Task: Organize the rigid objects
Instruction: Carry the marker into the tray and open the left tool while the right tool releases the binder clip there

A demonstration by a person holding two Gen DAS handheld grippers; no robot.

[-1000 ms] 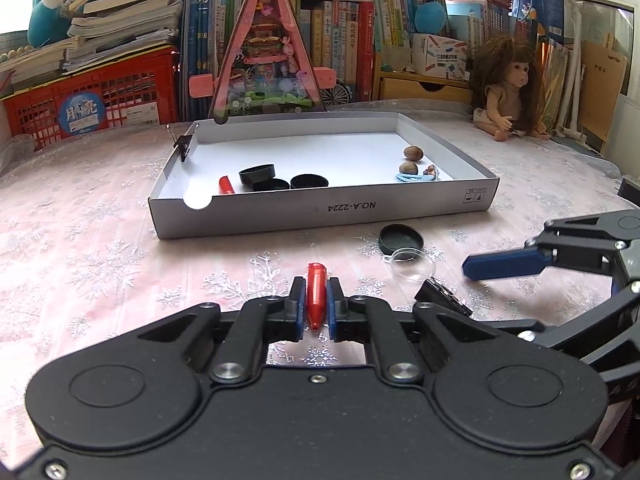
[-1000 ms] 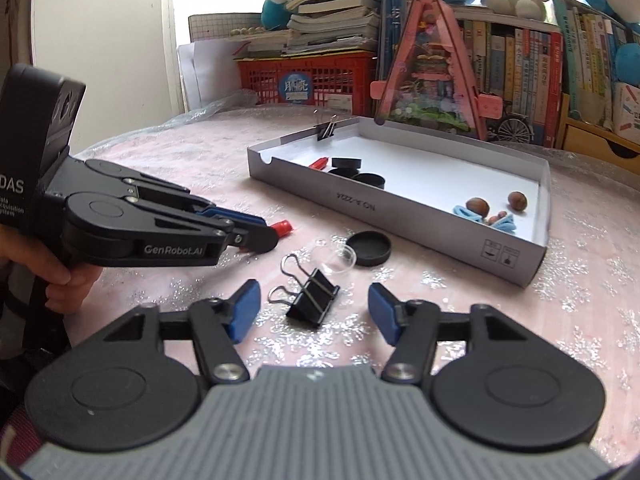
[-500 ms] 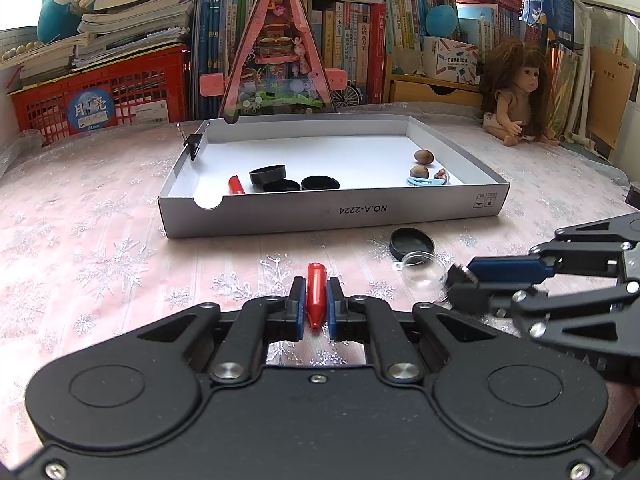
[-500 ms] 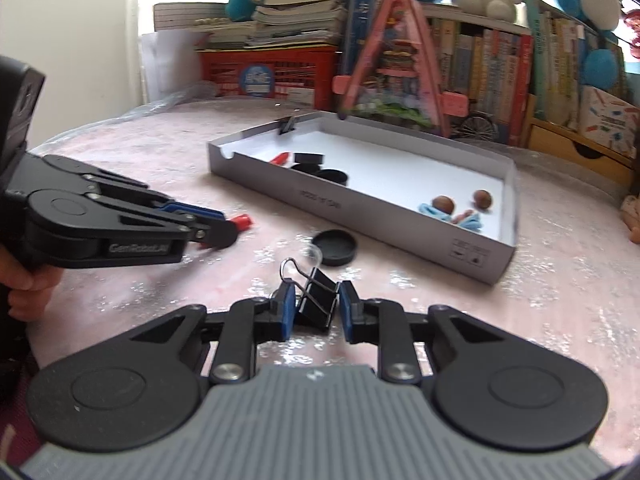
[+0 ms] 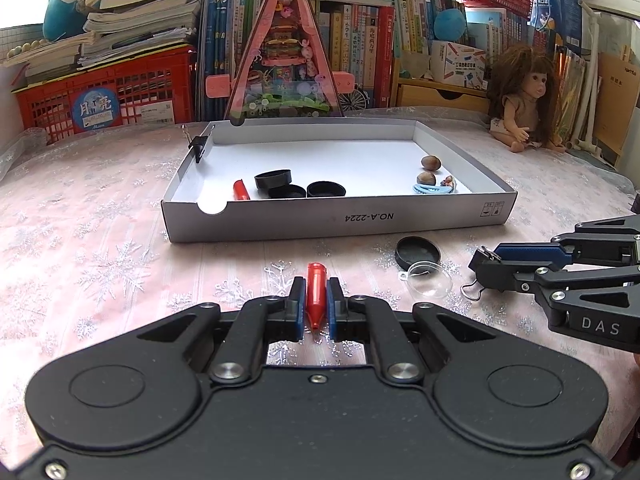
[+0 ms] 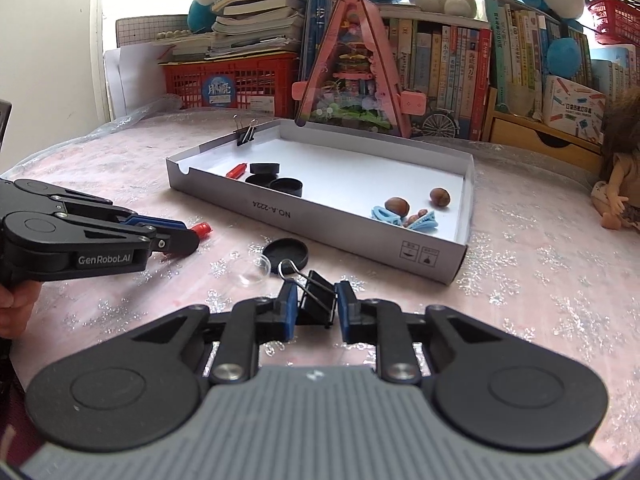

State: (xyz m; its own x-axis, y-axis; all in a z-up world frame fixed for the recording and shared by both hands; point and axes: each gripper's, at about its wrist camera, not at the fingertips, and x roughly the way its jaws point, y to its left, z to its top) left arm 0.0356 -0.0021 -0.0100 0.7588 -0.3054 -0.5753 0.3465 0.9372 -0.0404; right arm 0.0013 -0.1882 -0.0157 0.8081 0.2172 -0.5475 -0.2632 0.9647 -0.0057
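Note:
My left gripper (image 5: 315, 300) is shut on a red cap-shaped piece (image 5: 315, 294) and holds it just above the tablecloth in front of the grey box lid (image 5: 340, 222). It shows at the left of the right wrist view (image 6: 192, 236). My right gripper (image 6: 316, 306) is shut on a black binder clip (image 6: 316, 300) and holds it off the table; it shows at the right of the left wrist view (image 5: 486, 266). In the box lie a red piece (image 5: 241, 190), black round lids (image 5: 273, 179), two nuts (image 5: 431, 163) and a blue hair clip (image 5: 430, 190).
A black round lid (image 5: 418, 251) and a clear plastic half-dome (image 5: 430, 280) lie on the cloth between the grippers. Another binder clip (image 5: 198, 145) grips the box's far left corner. A doll (image 5: 520, 96), a red crate (image 5: 104, 96) and books line the back.
My right gripper closed on the binder clip and lifted it off the cloth toward the box. My left gripper stayed shut on the red piece, hardly moving.

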